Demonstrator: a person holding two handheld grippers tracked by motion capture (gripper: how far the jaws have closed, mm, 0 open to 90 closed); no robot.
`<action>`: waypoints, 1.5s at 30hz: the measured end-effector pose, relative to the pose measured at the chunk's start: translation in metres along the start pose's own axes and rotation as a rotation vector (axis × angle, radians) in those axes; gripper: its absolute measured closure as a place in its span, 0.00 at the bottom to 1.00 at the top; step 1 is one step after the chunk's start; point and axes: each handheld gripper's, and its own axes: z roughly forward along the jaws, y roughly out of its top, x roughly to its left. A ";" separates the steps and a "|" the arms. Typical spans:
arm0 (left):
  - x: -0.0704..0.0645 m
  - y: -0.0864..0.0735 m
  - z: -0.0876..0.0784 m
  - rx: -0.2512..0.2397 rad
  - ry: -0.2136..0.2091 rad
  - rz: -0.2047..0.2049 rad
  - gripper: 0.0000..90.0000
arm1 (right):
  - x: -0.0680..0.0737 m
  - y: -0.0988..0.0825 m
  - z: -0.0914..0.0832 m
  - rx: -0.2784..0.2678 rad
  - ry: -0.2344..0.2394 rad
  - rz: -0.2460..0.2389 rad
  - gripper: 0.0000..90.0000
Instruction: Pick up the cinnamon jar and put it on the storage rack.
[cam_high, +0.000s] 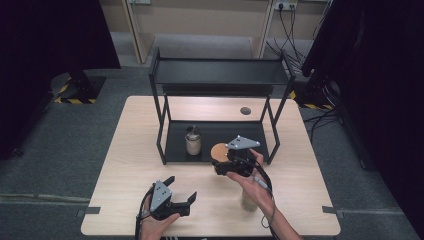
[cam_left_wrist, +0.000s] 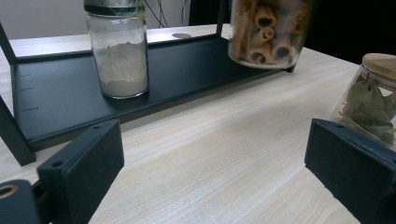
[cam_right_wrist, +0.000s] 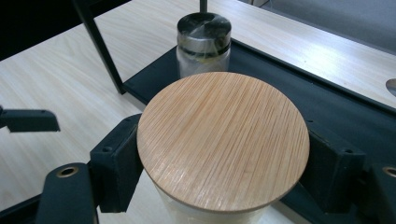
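- The left gripper rests low over the near part of the table, in the person's left hand; its jaws stand wide apart with nothing between them.
- Ahead of that gripper and a little to its left, a jar of pale powder with a dark metal lid stands on the bottom tray of the black rack.
- To the right of the left gripper's right jaw, a jar of dried leaves with a wooden lid stands on the table.
- The right gripper, in the person's right hand, is clamped on the jar of rolled sticks, one jaw pressing on each side just below its round wooden lid.
- The held jar hangs clear of the table, at the front edge of the rack's bottom tray.
- Beyond the right gripper, just behind the held lid, the powder jar stands on the tray.
- The rack's upper shelf sits above and beyond both grippers.
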 end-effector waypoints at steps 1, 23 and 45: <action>0.000 0.000 0.000 0.001 -0.001 -0.001 0.04 | -0.002 0.001 0.002 -0.002 0.002 0.000 0.27; 0.001 0.000 0.001 0.007 -0.003 -0.002 0.04 | -0.041 0.020 0.055 0.004 0.014 0.036 0.27; 0.001 -0.001 0.001 0.009 -0.006 -0.003 0.04 | -0.050 0.022 0.098 0.030 -0.005 0.076 0.27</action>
